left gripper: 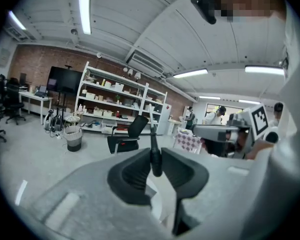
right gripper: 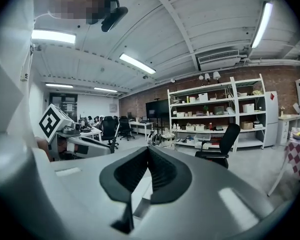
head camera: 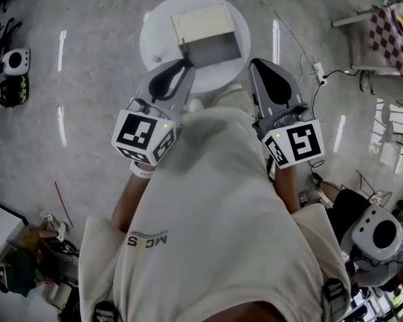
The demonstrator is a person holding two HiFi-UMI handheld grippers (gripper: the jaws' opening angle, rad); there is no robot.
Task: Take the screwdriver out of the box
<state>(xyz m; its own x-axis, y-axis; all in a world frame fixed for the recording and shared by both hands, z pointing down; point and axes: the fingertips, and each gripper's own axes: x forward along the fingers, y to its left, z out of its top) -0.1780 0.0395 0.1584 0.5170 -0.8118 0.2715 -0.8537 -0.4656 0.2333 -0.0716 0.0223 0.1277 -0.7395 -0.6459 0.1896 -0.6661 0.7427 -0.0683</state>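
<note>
1. Holding one tool in each hand close to the chest, the person reaches both forward over the near edge of the table; the left gripper (head camera: 183, 64) and the right gripper (head camera: 256, 66) sit side by side, well apart, both aimed roughly level.
2. The left gripper's jaws are clamped on the screwdriver (left gripper: 155, 163); the ribbed pads pinch its dark handle, and the slim shaft stands up out of the grip; taking it by the thick handle looks like the surer purchase, since the shaft is thin and smooth.
3. The right gripper's jaws are pressed together with nothing between them; it seems idle, held aside so that it does not crowd the working hand.
4. Just beyond the jaw tips lies the box (head camera: 203, 24), open with its lid tipped back, on the round white table (head camera: 151, 32); the screwdriver appears clear of the box, so the lift looks done or nearly so.
5. Farther off, in the left gripper view, stand an office chair (left gripper: 127, 134) and long shelves (left gripper: 115, 104); neither bears on the grip.
</note>
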